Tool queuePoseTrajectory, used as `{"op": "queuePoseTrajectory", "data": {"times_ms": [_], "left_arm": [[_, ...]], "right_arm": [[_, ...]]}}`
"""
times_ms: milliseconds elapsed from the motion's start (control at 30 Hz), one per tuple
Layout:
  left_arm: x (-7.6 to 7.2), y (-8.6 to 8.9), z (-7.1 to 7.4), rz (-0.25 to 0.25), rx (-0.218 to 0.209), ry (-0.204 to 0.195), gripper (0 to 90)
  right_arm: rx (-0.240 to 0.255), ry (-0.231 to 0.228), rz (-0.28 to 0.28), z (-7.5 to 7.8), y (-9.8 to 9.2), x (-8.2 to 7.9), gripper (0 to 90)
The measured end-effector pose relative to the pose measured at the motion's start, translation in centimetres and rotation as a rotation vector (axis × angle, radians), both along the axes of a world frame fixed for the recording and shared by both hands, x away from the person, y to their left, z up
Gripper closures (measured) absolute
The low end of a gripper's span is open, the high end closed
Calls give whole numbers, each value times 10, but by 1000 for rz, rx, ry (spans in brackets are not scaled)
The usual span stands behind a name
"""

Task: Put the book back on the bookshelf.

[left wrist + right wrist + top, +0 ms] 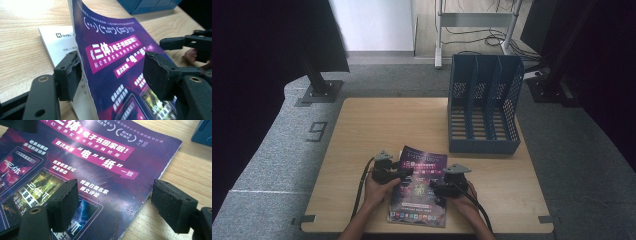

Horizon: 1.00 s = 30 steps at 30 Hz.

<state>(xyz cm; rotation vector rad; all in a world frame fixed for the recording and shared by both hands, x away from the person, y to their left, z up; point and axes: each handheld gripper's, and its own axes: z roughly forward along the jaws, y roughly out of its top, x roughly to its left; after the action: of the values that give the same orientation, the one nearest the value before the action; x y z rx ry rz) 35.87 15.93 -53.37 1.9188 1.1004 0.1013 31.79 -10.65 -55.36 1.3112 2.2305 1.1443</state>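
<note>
Down at the near edge of the table [362, 120], a purple magazine [419, 187] lies between the two hands. The left gripper [112, 75] has its jaws spread either side of the lifted cover, one under it and one over, not quite pinching. The right gripper [115, 202] is spread too, straddling the magazine's right edge, and a blue file rack [484, 102] stands beyond.
</note>
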Motion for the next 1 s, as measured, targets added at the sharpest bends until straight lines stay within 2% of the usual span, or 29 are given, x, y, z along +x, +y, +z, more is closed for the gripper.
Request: {"op": "queuePoseTrajectory", "data": {"times_ms": [167,233,333,467,533,633,667,733,900,967,1000], "left_arm": [[8,-4,-2,-2,33,23,378],[9,-4,-4,-3,33,39,408],[10,-3,-5,-24,49,53,423],[9,-2,-3,-56,38,75,468],[8,-3,-4,-56,60,66,473],[8,-4,-4,-48,82,46,530],[8,-4,-3,-44,107,29,554],[8,-5,-4,-39,117,19,582],[9,-8,-3,-36,116,12,603],[8,-9,-2,-39,117,2,610],[7,-11,0,-42,120,-19,620]], "right_arm": [[-1,0,1,0,0,0,220],[-1,0,1,0,0,0,220],[-2,0,1,0,0,0,220],[-2,0,1,0,0,0,220],[-2,0,1,0,0,0,220],[-2,0,1,0,0,0,220],[-2,0,1,0,0,0,220],[-2,0,1,0,0,0,220],[-2,0,1,0,0,0,220],[-2,0,1,0,0,0,220],[-2,0,1,0,0,0,220]]}}
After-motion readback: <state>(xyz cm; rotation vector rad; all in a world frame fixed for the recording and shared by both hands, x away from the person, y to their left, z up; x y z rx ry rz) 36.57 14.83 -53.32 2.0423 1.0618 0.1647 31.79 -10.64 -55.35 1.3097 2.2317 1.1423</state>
